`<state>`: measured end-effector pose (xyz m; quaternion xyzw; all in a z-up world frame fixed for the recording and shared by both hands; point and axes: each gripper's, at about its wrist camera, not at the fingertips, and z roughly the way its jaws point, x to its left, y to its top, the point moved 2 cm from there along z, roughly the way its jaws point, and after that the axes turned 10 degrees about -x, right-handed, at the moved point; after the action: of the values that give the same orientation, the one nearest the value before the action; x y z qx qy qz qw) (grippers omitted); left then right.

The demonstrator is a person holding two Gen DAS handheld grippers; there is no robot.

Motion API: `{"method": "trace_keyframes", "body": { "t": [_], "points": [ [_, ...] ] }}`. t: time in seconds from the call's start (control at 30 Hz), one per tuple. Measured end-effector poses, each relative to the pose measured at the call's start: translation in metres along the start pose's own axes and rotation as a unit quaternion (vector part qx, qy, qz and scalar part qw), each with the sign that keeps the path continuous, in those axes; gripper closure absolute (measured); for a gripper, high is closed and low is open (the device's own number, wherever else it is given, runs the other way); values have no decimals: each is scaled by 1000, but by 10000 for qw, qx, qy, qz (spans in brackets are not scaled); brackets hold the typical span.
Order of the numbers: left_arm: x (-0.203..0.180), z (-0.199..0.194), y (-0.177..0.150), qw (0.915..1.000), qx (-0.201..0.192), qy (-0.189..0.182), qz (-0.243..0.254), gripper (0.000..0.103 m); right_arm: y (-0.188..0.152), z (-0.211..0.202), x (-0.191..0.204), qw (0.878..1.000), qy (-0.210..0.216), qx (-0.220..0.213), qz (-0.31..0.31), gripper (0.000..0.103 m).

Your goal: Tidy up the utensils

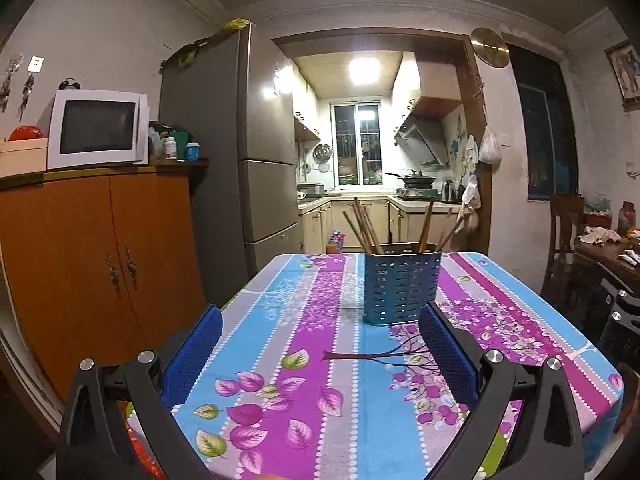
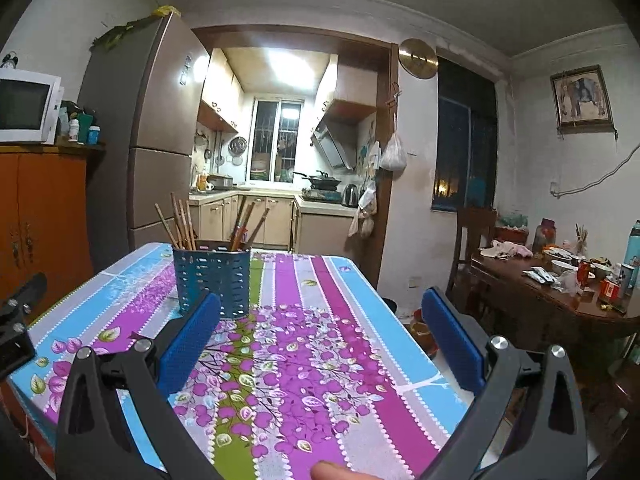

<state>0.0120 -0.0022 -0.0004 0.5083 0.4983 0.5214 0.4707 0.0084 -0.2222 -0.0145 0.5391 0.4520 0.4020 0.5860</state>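
Here, from the left wrist view, the left gripper (image 1: 320, 340) hangs spread wide over the near part of a bench (image 1: 280, 320) covered in a blue, purple and grey flowered cloth, with nothing between its blue pads (image 1: 192, 356). A blue perforated holder (image 1: 401, 286) stands upright toward the far edge of the bench, and brown wooden chopsticks (image 1: 366, 226) lean out of it in two bunches, one at its left side and one at its right. Beyond the far edge rise a grey fridge (image 1: 240, 152) and an orange cabinet (image 1: 96, 264) carrying a white microwave (image 1: 96, 128). Part of the right gripper (image 1: 624, 320) shows past the bench's right edge.

From the right wrist view, the right gripper (image 2: 320, 330) is likewise spread wide and empty above the near right part of the bench (image 2: 328, 344). The holder (image 2: 212, 280) stands near the far left corner, just past the gripper's left pad (image 2: 192, 344), with the chopsticks (image 2: 182, 222) fanning upward. A fingertip (image 2: 332, 470) shows at the bottom edge. A cluttered wooden dining table (image 2: 560, 304) stands well apart to the right.
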Motion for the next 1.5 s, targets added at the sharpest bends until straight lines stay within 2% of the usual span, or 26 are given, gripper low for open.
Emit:
{"method": "trace_keyframes", "body": {
  "t": [0.53, 1.03, 1.27, 1.5],
  "points": [
    [4, 1, 1, 10000, 56, 62, -10, 5, 0, -2, 1, 10000, -39, 29, -59, 6],
    [-4, 2, 1, 9999, 75, -102, -32, 5, -1, 1, 2, 10000, 9, 99, 1, 6],
    [-11, 0, -1, 9999, -55, -132, 51, 5, -2, 0, 2, 10000, 17, 92, 5, 6],
    [-12, 1, -2, 9998, -40, -218, 24, 8, -2, 0, 3, 9999, 25, 113, 47, 6]
  ]
}}
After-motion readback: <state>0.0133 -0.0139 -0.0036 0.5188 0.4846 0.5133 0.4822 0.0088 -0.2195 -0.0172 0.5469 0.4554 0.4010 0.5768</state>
